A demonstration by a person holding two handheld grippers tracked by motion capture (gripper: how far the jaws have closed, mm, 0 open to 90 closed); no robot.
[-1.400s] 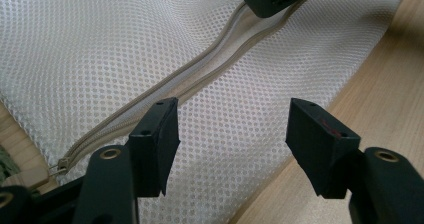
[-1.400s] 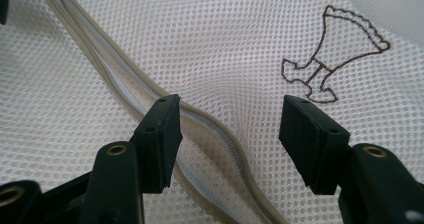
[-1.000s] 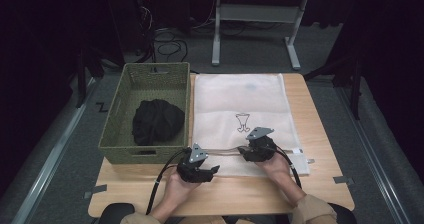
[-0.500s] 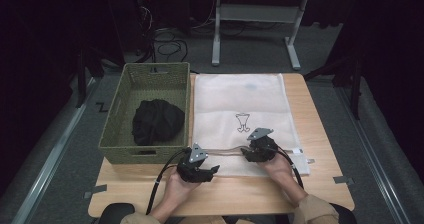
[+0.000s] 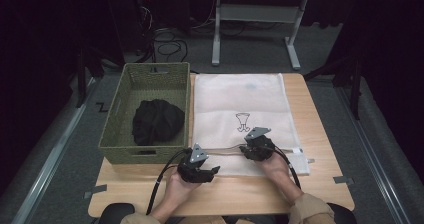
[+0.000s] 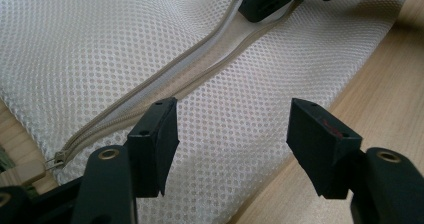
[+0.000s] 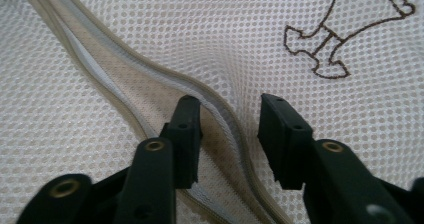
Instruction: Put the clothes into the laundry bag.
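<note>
1. Right gripper view: the right gripper (image 7: 227,134) has just been closing, its fingers (image 7: 186,134) straddling the raised upper edge of the zipper (image 7: 150,86), not yet pinching it.
2. The zipper's long axis runs across the mesh laundry bag (image 5: 240,109) on the bench (image 5: 320,184), near its front edge.
3. The left gripper (image 6: 232,139) hovers with its fingers apart, the zipper passing just left of them.

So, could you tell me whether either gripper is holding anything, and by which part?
Nothing is firmly held. The right gripper, its jaws just closing, straddles the mesh bag's zipper edge, not visibly pinched. The left gripper hangs open over the mesh.
</note>
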